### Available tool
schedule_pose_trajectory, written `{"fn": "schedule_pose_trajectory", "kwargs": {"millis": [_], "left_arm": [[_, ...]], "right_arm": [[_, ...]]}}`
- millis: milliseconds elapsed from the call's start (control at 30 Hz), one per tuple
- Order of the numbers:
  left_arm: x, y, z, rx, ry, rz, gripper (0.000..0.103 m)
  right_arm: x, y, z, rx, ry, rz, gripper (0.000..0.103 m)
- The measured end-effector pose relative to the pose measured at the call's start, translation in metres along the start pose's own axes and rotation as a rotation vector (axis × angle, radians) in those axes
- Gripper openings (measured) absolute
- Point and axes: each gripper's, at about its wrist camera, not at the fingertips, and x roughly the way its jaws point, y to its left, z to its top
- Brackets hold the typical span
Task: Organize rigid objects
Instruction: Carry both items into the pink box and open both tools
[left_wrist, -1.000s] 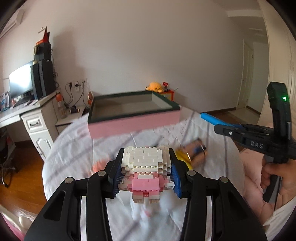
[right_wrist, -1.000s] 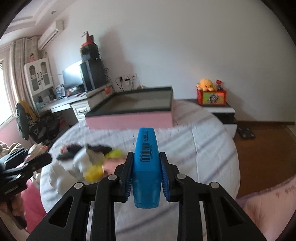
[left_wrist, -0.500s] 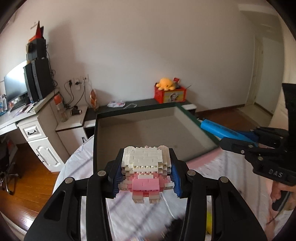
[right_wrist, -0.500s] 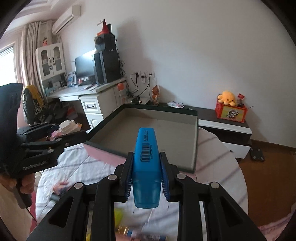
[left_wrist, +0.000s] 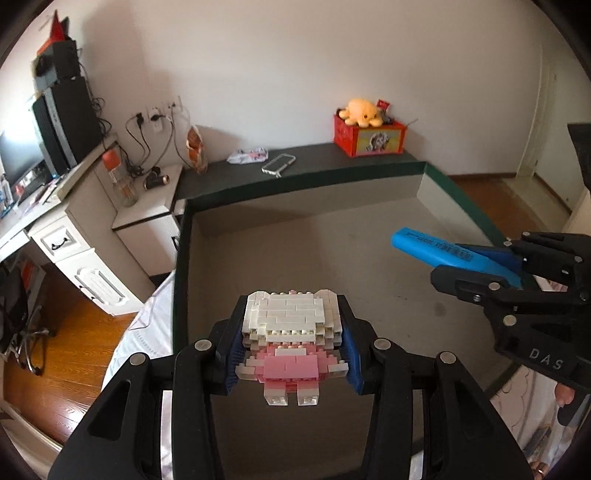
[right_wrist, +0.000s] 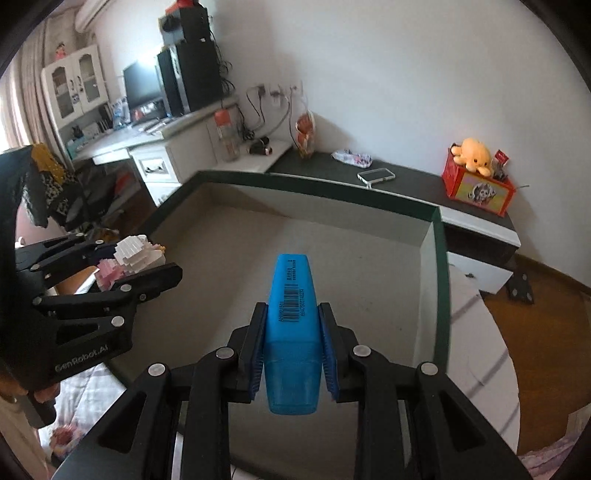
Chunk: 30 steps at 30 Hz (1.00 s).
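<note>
Box (left_wrist: 183, 280) with dark green rim shows only a bare grey floor; above it, left gripper (left_wrist: 291, 350) clamps a brick figure (left_wrist: 291, 332), right gripper (right_wrist: 291, 354) clamps a blue highlighter (right_wrist: 291, 314)

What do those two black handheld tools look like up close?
Both are matte black plastic with angular, cut-out arms joined by round silver rivets. The jaws of the left gripper and of the right gripper are lined with ribbed blue pads. Pale lettering marks the bodies: "GenRobot.AI" on the left, "DAS" on the right. No cables show. Little of the person's hands is visible.
</note>
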Motion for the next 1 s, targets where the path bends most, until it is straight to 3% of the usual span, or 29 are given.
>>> {"fn": "schedule_pose_trajectory", "kwargs": {"millis": [133,200,233,267,300,367,433,567,700,1000], "left_arm": [[0.010,0.000,-0.001,-0.008,0.017,0.015,0.045],[0.009,0.000,-0.002,-0.007,0.013,0.015,0.055],[0.008,0.000,-0.002,-0.005,0.007,0.020,0.071],[0.005,0.000,-0.002,-0.001,-0.009,0.032,0.080],[0.001,-0.001,-0.003,0.003,-0.025,0.051,0.080],[-0.008,0.000,-0.003,0.004,-0.045,0.065,0.089],[-0.020,0.001,-0.006,-0.013,-0.057,0.071,0.093],[-0.054,0.001,-0.015,-0.001,-0.112,0.087,0.099],[-0.099,0.002,-0.033,0.022,-0.188,0.144,0.102],[-0.190,0.004,-0.088,-0.013,-0.298,0.157,0.103]], "right_arm": [[0.010,-0.002,0.002,0.012,0.023,0.016,0.028],[0.010,-0.003,0.001,0.021,0.019,0.018,0.028],[0.009,-0.004,0.002,0.023,0.015,0.024,0.033],[0.006,-0.003,0.002,0.027,0.005,0.025,0.048],[0.003,-0.003,0.001,0.027,-0.007,0.018,0.060],[-0.006,-0.004,0.001,0.028,-0.038,0.000,0.068],[-0.016,-0.002,-0.001,0.026,-0.054,0.010,0.068],[-0.046,0.005,-0.007,0.019,-0.106,-0.005,0.078],[-0.082,0.019,-0.017,0.007,-0.171,-0.005,0.079],[-0.158,0.056,-0.056,-0.030,-0.292,-0.024,0.080]]}}
